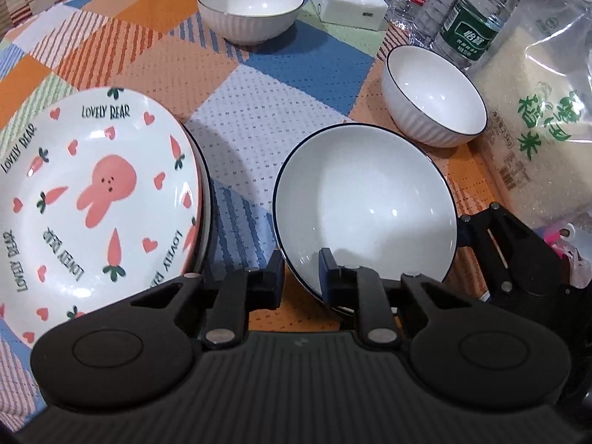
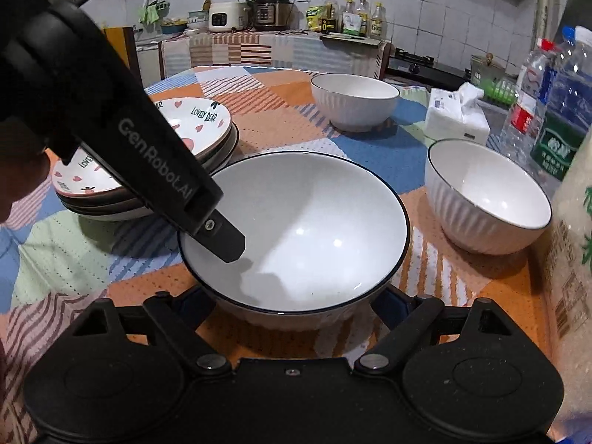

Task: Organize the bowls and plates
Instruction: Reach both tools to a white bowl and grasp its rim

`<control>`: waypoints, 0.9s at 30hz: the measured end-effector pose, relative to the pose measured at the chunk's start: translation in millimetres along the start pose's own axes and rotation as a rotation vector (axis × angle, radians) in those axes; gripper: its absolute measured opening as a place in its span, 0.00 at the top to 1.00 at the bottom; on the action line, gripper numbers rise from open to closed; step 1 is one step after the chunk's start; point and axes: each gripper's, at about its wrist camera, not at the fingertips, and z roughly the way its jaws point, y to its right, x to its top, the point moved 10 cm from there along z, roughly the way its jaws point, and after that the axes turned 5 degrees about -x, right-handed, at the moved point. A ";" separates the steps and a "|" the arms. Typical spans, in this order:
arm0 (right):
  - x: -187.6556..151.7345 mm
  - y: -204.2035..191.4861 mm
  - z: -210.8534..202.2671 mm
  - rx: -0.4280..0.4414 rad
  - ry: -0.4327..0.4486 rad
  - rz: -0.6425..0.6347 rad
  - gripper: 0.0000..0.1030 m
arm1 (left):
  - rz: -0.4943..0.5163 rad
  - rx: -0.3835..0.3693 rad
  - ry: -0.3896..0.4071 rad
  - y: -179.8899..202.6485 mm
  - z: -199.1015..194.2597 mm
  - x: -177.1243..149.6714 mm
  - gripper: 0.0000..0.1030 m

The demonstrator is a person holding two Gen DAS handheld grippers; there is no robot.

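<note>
A wide white bowl with a dark rim [image 1: 366,199] [image 2: 307,222] stands on the checked tablecloth. My left gripper [image 1: 301,279] is shut on its near rim, one finger inside the bowl [image 2: 222,236] and the other outside. My right gripper [image 2: 292,301] is open wide, its blue pads on either side of the bowl's lower wall; I cannot tell whether they touch it. A stack of plates [image 1: 96,192] [image 2: 196,118] with a pink rabbit plate on top lies to the left. Two ribbed white bowls stand apart: one at the right [image 1: 433,100] [image 2: 488,199], one farther back [image 1: 251,3] [image 2: 355,100].
A tissue pack [image 1: 344,0] [image 2: 458,118], several water bottles [image 1: 470,26] [image 2: 558,111] and a bag of rice [image 1: 536,129] [image 2: 577,259] crowd the table's right side. A kitchen counter with cookers and oil bottles runs along the far wall.
</note>
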 end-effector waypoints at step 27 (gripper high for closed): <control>31.1 5.9 41.7 0.004 0.026 0.010 0.10 | 0.043 0.097 -0.024 -21.2 21.0 40.7 0.83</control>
